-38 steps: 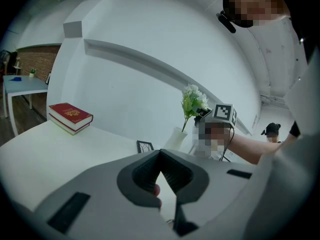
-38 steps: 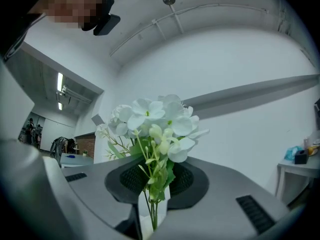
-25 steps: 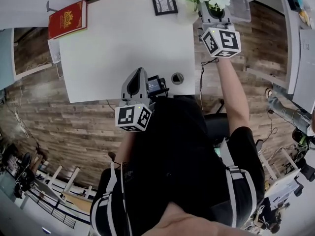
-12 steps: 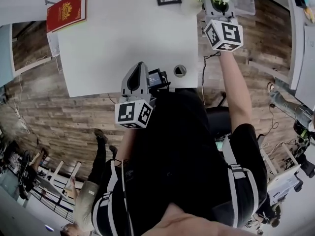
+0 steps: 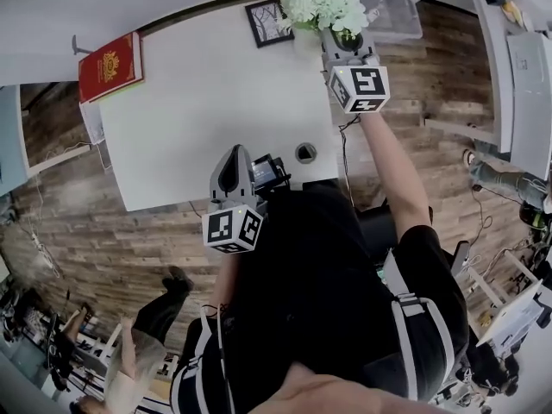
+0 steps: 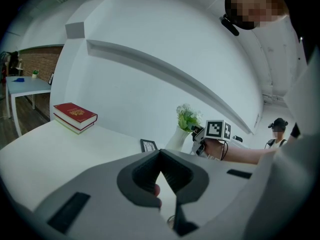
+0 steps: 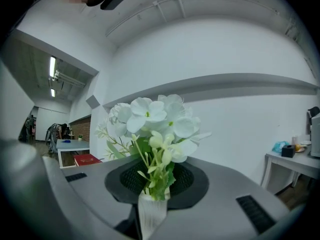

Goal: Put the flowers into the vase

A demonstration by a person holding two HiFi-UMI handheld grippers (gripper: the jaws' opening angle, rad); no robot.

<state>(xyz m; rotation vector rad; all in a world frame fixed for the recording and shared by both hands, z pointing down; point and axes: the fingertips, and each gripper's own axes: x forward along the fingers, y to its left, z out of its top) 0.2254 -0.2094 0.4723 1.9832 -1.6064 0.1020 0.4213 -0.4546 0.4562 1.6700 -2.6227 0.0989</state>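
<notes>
A bunch of white flowers [image 5: 323, 3] with green leaves [image 7: 152, 129] stands between the jaws of my right gripper [image 5: 336, 34], which is shut on its white wrapped stem [image 7: 150, 215]. In the left gripper view the flowers [image 6: 187, 117] sit right over the mouth of the white vase [image 6: 174, 140] at the table's far edge. My right gripper [image 6: 201, 134] is close beside that vase. My left gripper [image 5: 239, 149] hangs over the table's near edge, its jaws meeting at the tips [image 6: 160, 153] with nothing between them.
On the white table [image 5: 198, 102] lie a red book [image 5: 110, 65] at the far left corner, a small picture frame [image 5: 265, 21] next to the vase, and a round cable hole [image 5: 305, 153] near the front. A clear box [image 5: 392, 14] stands behind the flowers.
The head view has shifted. My right gripper has sunk a little at the vase, still gripping the flowers. The left gripper has stayed where it was.
</notes>
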